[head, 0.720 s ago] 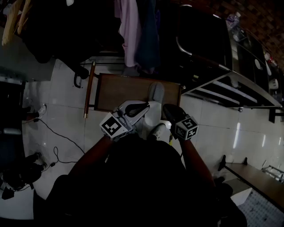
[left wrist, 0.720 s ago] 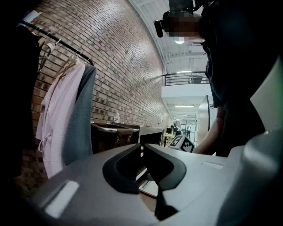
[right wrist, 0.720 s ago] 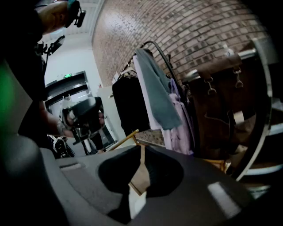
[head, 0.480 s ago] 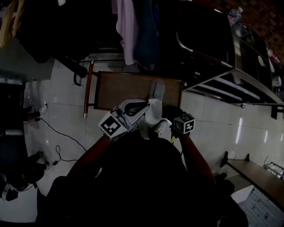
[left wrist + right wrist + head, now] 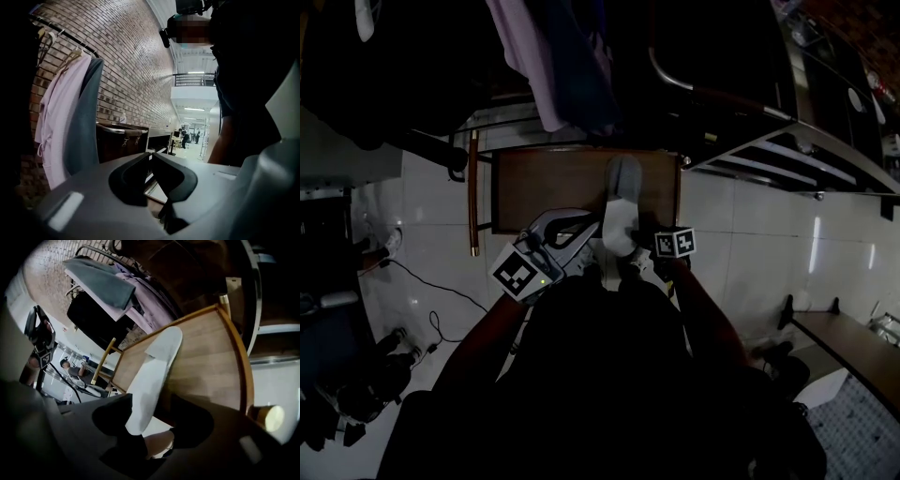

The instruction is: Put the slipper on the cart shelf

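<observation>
Right hand-held gripper (image 5: 152, 420): tipped downward toward the cart, jaws spread wide. The heel end of the slipper (image 5: 152, 371) stands between them. The pad on the left of the right gripper view lies against the slipper's edge, while the opposite pad stands off from it with a dark gap, so no clamp is made. In the head view this gripper's marker cube (image 5: 675, 243) sits just beside the slipper's near end, with the person's right forearm (image 5: 705, 314) running back from it toward the body. Left hand-held gripper (image 5: 151, 157): held about level and aimed across the room rather than at the cart. Its jaws are pressed together at the tips and nothing is between them. In the head view it lies just to the left of the slipper's heel, carried on the left forearm (image 5: 483, 328). Slipper: pale, lying lengthwise on the cart's wooden shelf (image 5: 206, 357) near its right rail. The toe points away from the person and the heel reaches past the shelf's near edge. Surroundings: beyond the shelf, a pink garment (image 5: 56, 126) and a grey garment (image 5: 84, 126) hang from a rail in front of a brick wall (image 5: 126, 61). The cart stands on a white tiled floor (image 5: 431, 206).
</observation>
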The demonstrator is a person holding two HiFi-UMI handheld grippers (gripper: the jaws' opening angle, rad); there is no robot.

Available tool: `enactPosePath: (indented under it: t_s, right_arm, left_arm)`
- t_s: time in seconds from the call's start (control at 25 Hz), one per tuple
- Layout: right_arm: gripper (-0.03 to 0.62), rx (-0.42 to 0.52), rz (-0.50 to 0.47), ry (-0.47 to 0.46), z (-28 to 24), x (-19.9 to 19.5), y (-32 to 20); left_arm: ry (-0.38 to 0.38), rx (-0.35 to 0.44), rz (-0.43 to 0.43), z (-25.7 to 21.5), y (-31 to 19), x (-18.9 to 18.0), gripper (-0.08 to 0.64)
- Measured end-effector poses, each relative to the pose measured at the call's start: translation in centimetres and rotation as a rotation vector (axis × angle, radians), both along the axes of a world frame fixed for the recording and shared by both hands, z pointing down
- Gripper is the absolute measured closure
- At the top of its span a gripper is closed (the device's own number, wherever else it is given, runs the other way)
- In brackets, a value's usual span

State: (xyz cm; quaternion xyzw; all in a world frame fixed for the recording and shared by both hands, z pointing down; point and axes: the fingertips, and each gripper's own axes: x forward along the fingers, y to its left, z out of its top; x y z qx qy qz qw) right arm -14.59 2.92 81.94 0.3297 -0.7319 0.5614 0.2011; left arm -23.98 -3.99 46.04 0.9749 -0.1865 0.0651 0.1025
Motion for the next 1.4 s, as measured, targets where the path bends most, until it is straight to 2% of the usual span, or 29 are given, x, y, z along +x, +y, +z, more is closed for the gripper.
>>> enactPosePath:
  t_s: [0.24,0.48,0.56,0.64,0.72,0.96,1.4]
  right_arm:
    - [0.347,-0.088,0.020,-0.070,2.3,-0.8,0.3]
    - [0.351,-0.119,0.045,-0.127,2.6,-2.1,-0.8]
    - [0.377,-0.124,0.019,-0.111,2.8,-2.5,-1.0]
    - [0.442,-0.127,-0.002,-0.092,3.1,-2.7,-0.9]
    - [0.468,-0.126,0.006,-0.103,3.0,-2.9,-0.9]
    - [0.523,-0.085,0.050,-0.172,1.1,-3.2,-1.2]
    - [0.528,0.075,0.086,-0.190,-5.2,-2.3,-1.8]
  left_arm:
    - [-0.018,-0.017,0.010,0.8,-0.4,0.0,0.534]
    - [-0.031,-0.034,0.006,1.6,-0.7,-0.5,0.534]
    - [-0.035,-0.042,0.002,1.9,-0.7,-0.7,0.534]
    - [-0.037,-0.050,-0.001,2.1,-0.7,-0.8,0.534]
    - [-0.036,-0.055,-0.004,2.3,-0.7,-1.0,0.534]
    - [-0.028,-0.055,-0.008,2.4,-0.4,-1.4,0.534]
    - [0.017,-0.019,0.005,0.7,0.6,-0.6,0.537]
